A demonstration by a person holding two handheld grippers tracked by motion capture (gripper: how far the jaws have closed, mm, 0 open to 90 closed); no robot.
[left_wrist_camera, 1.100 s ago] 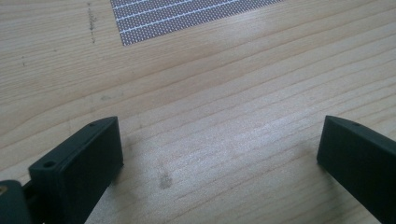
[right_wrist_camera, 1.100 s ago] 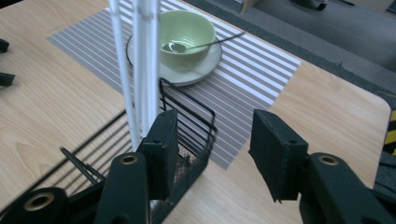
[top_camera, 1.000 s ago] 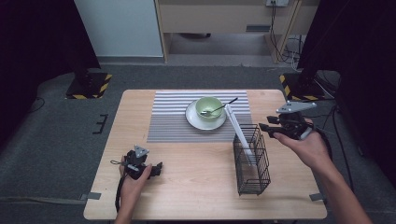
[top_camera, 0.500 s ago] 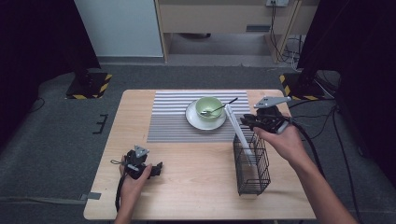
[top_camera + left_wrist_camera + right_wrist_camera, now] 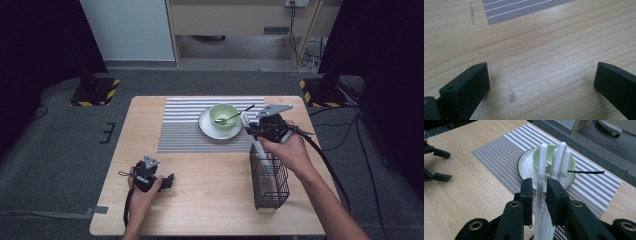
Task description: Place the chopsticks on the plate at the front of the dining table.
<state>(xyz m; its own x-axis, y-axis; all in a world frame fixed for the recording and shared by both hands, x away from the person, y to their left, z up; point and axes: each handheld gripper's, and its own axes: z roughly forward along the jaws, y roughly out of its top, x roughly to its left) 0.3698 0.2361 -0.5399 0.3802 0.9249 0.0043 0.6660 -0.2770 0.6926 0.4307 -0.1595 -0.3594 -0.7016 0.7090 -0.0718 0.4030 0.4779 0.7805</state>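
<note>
Above the wire basket (image 5: 270, 175) at the desk's (image 5: 210, 210) right side, the right gripper (image 5: 539, 192) has just been closing; its jaws now clamp one white utensil handle (image 5: 539, 182) standing upright among others. Near the front-left edge, the left gripper (image 5: 167, 181) rests with jaws wide apart, holding nothing.

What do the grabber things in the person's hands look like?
Both are black, each with two flat, blocky jaws. The right gripper carries a grey three-cornered plate and brass-coloured rings at its joints; a black cable trails off it. The left gripper has a smaller grey plate. The forearms are bare.
</note>
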